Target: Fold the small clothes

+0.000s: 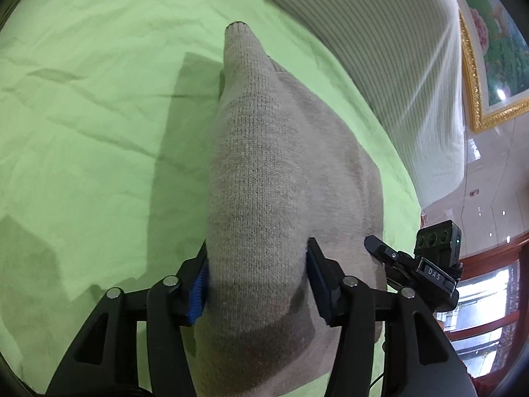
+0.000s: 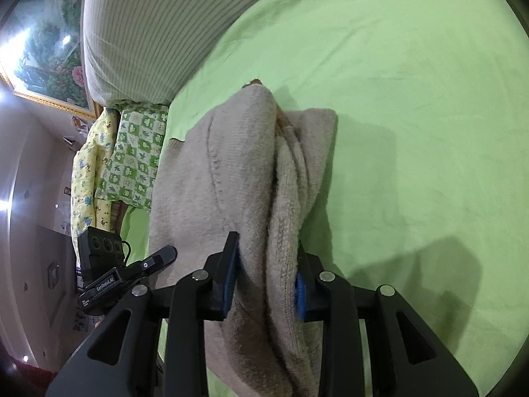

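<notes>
So both tongs, left tongs [image 1: 256, 274] and right tongs [image 2: 267, 274], are clamped on the bunched grey sweater [image 1: 274, 165], lifted near the bed's [image 1: 82, 99] edge. Looks mid-fold, nothing flat yet.

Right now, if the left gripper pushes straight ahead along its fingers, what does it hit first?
The left gripper is already shut on the beige knit garment, which fills its line ahead. Beyond it, probably the green sheet; depth is unclear.

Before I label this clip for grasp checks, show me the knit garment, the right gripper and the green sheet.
beige knit sweater [image 2: 244, 172]: right wrist view, on the bunched fold ahead of the fingers.
right gripper [image 2: 266, 281]: right wrist view, midway between fingertips, clamped on the knit.
green bed sheet [image 2: 413, 99]: right wrist view, bare patch.
</notes>
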### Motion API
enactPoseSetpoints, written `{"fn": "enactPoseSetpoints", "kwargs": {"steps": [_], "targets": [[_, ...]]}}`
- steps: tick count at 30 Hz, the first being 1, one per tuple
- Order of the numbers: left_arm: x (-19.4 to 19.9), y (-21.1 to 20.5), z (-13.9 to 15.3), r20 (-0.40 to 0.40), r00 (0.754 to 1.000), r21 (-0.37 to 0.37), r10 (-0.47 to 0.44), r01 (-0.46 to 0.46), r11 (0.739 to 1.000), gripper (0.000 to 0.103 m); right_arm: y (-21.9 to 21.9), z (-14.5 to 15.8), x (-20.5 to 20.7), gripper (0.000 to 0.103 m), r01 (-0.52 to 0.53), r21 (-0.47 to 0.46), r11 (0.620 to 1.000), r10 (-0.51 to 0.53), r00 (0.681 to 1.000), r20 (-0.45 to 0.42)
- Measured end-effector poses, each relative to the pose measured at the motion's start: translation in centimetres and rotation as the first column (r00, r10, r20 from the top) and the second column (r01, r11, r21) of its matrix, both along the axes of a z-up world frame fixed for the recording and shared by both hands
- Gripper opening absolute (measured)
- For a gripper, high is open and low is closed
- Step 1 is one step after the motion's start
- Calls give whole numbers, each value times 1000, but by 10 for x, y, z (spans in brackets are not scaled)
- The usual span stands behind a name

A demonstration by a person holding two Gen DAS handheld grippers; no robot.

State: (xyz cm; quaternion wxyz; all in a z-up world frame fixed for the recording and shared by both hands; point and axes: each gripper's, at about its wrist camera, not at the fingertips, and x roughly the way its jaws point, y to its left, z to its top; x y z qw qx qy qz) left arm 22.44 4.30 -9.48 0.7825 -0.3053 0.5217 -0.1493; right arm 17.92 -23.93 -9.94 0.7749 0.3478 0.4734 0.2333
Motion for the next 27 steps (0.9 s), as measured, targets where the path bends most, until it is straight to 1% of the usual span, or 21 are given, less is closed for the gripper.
{"fn": "enactPoseSetpoints", "kwargs": {"steps": [2, 3, 5, 10, 15, 20, 22, 24, 27], "targets": [[-2, 7, -5, -6, 1000, -4, 3, -3, 1000, 58, 2, -1, 1, 36, -4, -20, 1000, 5, 1000, 4], [-1, 6, -6, -6, 1000, -3, 4, -4, 1000, 59, 3, -1, 2, 37, -6, -27, 1000, 6, 1000, 3], [-1, 5, -7, -7, 1000, 7, 3, -3, 1000, 63, 3, -1, 3, 39, -3, -48, 999, 3, 1000, 9], [-10, 11, -1, -5, 1000, 25, 5, -4, 1000, 63, 3, 0, 1, 42, 14, -59, 998, -14, 1000, 3], [-17, 11, 9, -1, 1000, 58, -1, 1, 998, 63, 8, 11, -5, 43, 36, -84, 996, -35, 999, 15], [-31, 14, 17, 6, 1000, 75, 7, -8, 997, 63, 4, 25, -22, 44, 75, -119, 990, -70, 996, 45], [-39, 14, 19, 9, 1000, 98, 9, -10, 995, 66, 2, 29, -31, 46, 91, -126, 988, -85, 995, 53], [-47, 13, 22, 14, 1000, 128, 0, -2, 992, 67, 0, 33, -39, 47, 102, -138, 985, -95, 994, 61], [-58, 13, 23, 19, 1000, 144, -19, 16, 989, 68, 0, 37, -53, 49, 108, -147, 983, -99, 993, 70]]}}
